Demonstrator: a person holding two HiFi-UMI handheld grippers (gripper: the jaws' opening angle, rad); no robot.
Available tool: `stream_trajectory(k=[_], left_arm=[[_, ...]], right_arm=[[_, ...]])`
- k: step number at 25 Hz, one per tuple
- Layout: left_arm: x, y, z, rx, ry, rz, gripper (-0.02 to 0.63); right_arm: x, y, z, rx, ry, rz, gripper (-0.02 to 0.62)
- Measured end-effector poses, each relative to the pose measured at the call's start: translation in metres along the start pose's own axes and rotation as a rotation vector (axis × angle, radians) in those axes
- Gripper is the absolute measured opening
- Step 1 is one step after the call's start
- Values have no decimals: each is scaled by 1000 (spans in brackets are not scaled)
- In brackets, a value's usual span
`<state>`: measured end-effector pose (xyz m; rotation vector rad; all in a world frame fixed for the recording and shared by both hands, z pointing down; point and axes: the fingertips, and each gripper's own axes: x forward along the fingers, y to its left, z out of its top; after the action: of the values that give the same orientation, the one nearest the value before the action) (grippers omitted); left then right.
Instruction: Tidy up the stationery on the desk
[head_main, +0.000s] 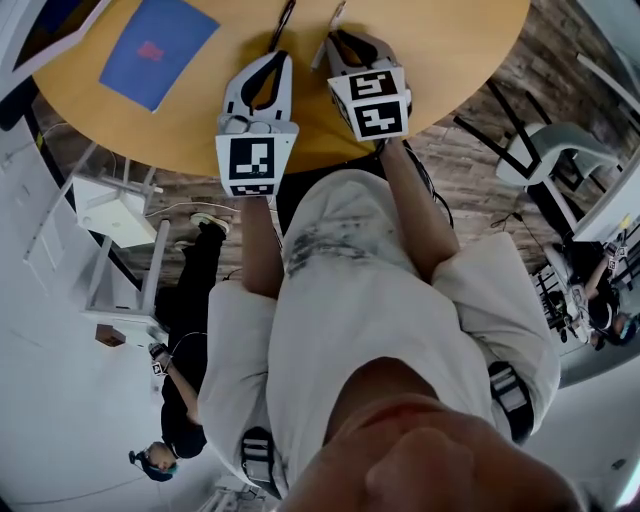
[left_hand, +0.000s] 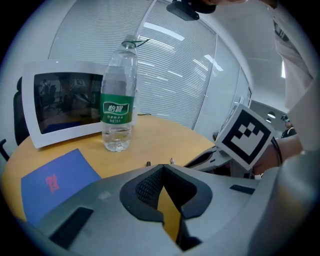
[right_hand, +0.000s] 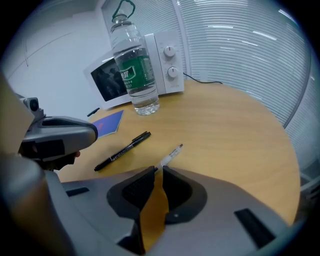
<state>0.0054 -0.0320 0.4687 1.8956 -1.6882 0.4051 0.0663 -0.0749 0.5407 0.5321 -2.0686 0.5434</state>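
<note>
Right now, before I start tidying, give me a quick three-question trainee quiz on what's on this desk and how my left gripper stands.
1. True or false: the water bottle lies on its side.
2. Which pen lies nearer the blue booklet? A. the black marker B. the clear pen
3. Fill in: the jaws of the left gripper are ____.

Key:
1. False. It stands upright on the table.
2. A. The clear pen lies on the marker's far side from the booklet.
3. Together, with nothing between them.
</note>
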Motion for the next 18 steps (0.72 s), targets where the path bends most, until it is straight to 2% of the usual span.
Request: stream_trajectory(k=[14, 18], left_arm=[[42, -46, -71, -64, 229, -38, 8], [47, -57, -73, -96, 222, -64, 8]], right_arm=[[-1, -13, -5, -24, -22, 34, 95], [-2, -21, -7, -24, -26, 32, 95]])
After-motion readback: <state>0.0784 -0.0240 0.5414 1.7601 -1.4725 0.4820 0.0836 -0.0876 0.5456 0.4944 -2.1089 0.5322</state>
